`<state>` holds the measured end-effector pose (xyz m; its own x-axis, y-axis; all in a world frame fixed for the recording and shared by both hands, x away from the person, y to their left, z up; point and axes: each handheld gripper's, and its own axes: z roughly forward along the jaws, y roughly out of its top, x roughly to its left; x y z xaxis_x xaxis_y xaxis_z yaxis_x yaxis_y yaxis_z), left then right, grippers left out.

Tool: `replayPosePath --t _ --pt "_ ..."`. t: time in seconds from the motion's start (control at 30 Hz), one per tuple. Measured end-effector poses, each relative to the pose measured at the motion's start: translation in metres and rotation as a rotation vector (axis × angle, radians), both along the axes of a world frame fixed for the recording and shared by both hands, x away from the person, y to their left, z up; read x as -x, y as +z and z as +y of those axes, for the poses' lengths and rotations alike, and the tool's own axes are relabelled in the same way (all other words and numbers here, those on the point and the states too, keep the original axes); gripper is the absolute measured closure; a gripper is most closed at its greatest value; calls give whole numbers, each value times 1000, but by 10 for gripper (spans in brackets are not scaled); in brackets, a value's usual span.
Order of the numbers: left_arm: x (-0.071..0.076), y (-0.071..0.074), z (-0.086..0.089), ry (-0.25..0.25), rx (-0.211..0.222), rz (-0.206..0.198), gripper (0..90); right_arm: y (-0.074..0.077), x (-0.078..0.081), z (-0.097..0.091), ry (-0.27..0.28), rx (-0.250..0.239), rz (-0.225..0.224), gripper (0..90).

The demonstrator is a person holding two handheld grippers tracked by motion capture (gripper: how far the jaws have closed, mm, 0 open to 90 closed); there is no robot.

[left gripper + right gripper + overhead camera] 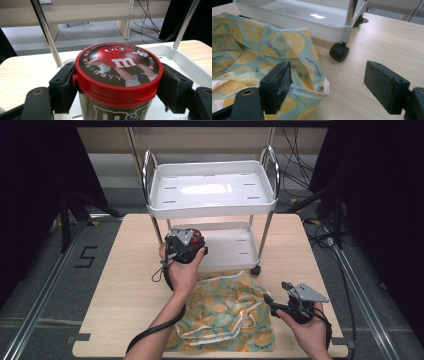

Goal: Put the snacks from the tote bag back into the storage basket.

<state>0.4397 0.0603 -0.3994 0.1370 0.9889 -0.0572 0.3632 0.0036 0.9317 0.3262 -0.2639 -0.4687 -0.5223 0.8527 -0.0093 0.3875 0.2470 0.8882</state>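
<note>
My left gripper (192, 241) is shut on a candy jar (117, 82) with a red lid (195, 236) and a cartoon print. It holds the jar upright over the left edge of the white cart's lower tray (235, 251). A fruit-print fabric bag (227, 312) lies crumpled on the table's front. My right gripper (274, 301) stands open at the bag's right edge, with the bag's rim (309, 87) beside its left jaw and nothing between the jaws.
A small white two-tier cart (212, 187) with chrome posts stands at the table's back middle. One black caster (339, 52) rests just beyond the bag. Bare wooden table (130, 270) lies left and right. Cables (300, 165) trail on the floor behind.
</note>
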Motion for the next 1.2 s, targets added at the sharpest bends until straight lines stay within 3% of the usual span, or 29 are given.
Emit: replayPosePath --t 0.13,0.23,0.27,0.3,0.33,0.37,0.43,0.47,0.63,0.77,1.1,1.2 --pt "-2 -2 1 6 2 2 247 0 2 1 -12 -12 16 232" --pt "-3 -3 1 6 1 7 247 1 0 0 2 -13 4 232" --pt "-4 -3 1 6 -4 7 247 1 3 2 -21 -31 28 232" --pt "-4 -3 1 5 -6 9 247 0 0 0 8 -7 3 232" --pt "-5 -3 2 -4 -27 6 247 1 2 1 -12 -18 15 232" --pt "-5 -3 1 -2 -32 7 247 0 0 0 3 -5 1 232" --pt "-6 -3 1 -5 -31 9 247 0 0 0 8 -10 3 232" --pt "-6 -4 1 -4 -31 8 247 1 3 2 -21 -32 32 232" --pt "-8 -4 0 -2 -32 14 248 1 2 0 -5 -3 24 232" --pt "-10 -5 -1 -1 -34 17 248 1 3 2 -22 -35 27 232" --pt "-14 -11 -1 1 -31 34 248 1 2 0 -5 -4 25 233" --pt "-16 -13 -1 -1 -31 37 248 1 2 2 -17 -28 25 233"
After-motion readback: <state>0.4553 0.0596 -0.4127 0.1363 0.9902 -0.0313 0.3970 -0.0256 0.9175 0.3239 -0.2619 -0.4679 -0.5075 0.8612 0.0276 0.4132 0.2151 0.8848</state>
